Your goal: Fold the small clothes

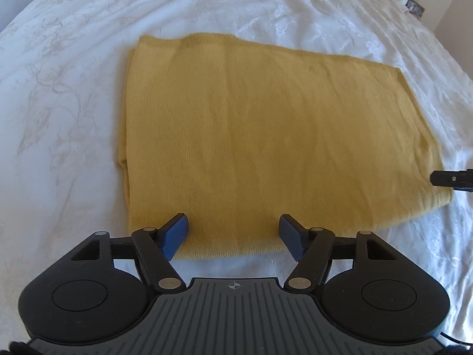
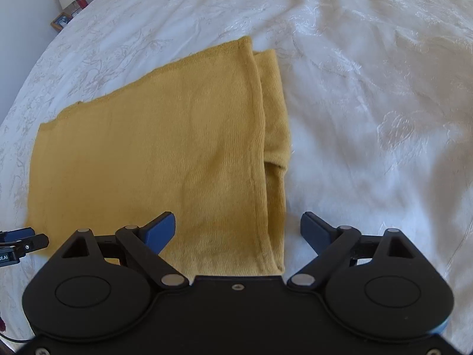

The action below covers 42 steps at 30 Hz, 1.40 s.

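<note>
Mustard-yellow knitted garment (image 1: pixel 266 136) lies folded flat on the white embossed bedspread (image 1: pixel 59 118); both grippers, left (image 1: pixel 233 233) and right (image 2: pixel 238 230), hover at its near edge, fingers released, likely poised for another fold

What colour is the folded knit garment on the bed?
The garment is mustard yellow, plain, with a fine knit rib; the left wrist view shows it best.

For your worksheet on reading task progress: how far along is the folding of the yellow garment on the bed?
Done: the garment lies flat on the bedspread, already folded, with doubled layers showing along one edge. In hand: nothing; the left gripper and right gripper are both open over its near edge, gripping no cloth. Left: probably another fold, since the piece is still wide.
</note>
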### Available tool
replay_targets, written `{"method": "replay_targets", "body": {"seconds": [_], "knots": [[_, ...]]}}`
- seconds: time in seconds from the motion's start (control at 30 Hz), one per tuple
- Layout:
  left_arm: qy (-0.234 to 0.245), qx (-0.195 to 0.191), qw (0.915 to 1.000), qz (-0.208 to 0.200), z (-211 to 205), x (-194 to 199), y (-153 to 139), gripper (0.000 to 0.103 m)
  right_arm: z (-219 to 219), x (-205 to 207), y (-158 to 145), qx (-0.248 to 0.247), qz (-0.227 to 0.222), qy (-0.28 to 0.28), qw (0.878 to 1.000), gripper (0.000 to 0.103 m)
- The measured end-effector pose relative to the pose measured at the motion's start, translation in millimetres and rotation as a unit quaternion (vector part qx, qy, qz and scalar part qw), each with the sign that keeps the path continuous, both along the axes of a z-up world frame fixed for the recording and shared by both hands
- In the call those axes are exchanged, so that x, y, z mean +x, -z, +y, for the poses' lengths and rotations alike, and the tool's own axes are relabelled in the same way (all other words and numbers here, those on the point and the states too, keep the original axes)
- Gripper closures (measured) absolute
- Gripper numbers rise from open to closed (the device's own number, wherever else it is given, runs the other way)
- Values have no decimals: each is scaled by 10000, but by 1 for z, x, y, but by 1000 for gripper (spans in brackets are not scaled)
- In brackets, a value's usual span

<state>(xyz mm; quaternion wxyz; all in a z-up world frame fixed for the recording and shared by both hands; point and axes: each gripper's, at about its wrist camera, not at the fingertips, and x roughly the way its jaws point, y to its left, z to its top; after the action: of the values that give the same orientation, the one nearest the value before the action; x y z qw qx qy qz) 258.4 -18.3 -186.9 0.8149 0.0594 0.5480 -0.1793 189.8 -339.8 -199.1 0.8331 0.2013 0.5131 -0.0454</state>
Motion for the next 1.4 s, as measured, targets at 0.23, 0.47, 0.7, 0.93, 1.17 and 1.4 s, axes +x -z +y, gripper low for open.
{"method": "replay_targets", "body": {"seconds": [0.23,0.47,0.7,0.93,1.17,1.4], "knots": [[-268,137,9992,263,17,-23,18,31,10,-25,11,-52,360,-41,9993,9],[-186,68,9987,469,12,-21,29,2,3,-42,4,505,225,323,9980,3],[-412,534,9971,359,-12,-20,39,0,-7,-52,9,1039,143,579,9928,1],[-620,560,9965,-12,-18,-37,43,0,-5,-54,23,1026,272,217,9941,1],[-814,469,9951,306,-19,-25,32,12,2,-44,32,863,344,-107,9956,0],[-583,338,9974,-250,-47,-30,-12,22,-20,-60,38,1498,-87,-112,9886,0]]}}
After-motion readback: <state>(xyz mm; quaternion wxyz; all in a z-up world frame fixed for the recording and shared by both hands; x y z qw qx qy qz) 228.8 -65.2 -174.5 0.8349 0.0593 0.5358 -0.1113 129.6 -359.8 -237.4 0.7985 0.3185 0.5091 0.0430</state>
